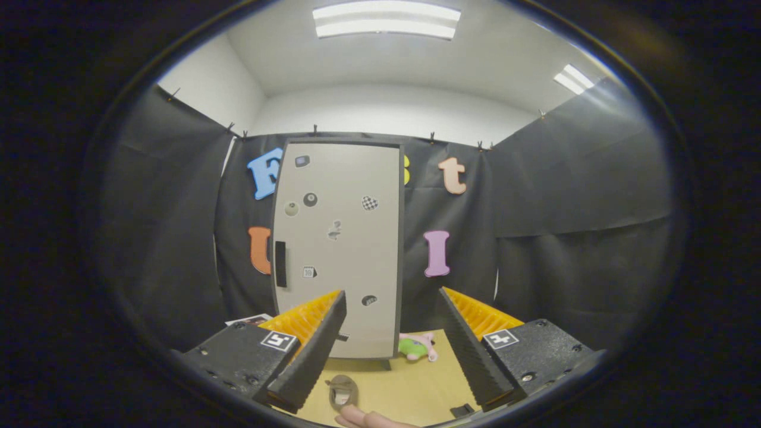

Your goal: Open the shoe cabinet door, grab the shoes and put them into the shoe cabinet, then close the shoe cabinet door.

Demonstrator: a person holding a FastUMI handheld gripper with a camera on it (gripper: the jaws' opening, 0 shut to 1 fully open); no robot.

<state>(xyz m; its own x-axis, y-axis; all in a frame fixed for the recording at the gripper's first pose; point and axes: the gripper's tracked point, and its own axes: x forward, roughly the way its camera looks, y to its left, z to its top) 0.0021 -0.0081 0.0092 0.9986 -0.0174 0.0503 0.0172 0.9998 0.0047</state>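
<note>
Gripper (392, 351) released: fingers spread wide apart, nothing between them, neither pad touching anything. Shoe cabinet (339, 249) stands upright on the tan table surface (410, 386), well beyond the fingertips, backed against the black booth wall. Its door is shut, flush with the dark frame. A dark vertical handle (280, 264) sits on the cabinet door's left edge, about mid-height. Several small stickers are scattered over the door face; one checkered heart-shaped sticker (370, 203) lies toward the cabinet's upper right. Shoe (343, 392): a small brownish slipper-like item lying flat on the table in front of the cabinet, nearer the gripper than the cabinet base, just inside the left finger. A small green and pink plush toy (418, 347) rests on the table at the cabinet's lower right corner, just beside its base. Part of a person's hand (368, 419) shows on the near side of the shoe, away from the cabinet; contact with the shoe cannot be told.
</note>
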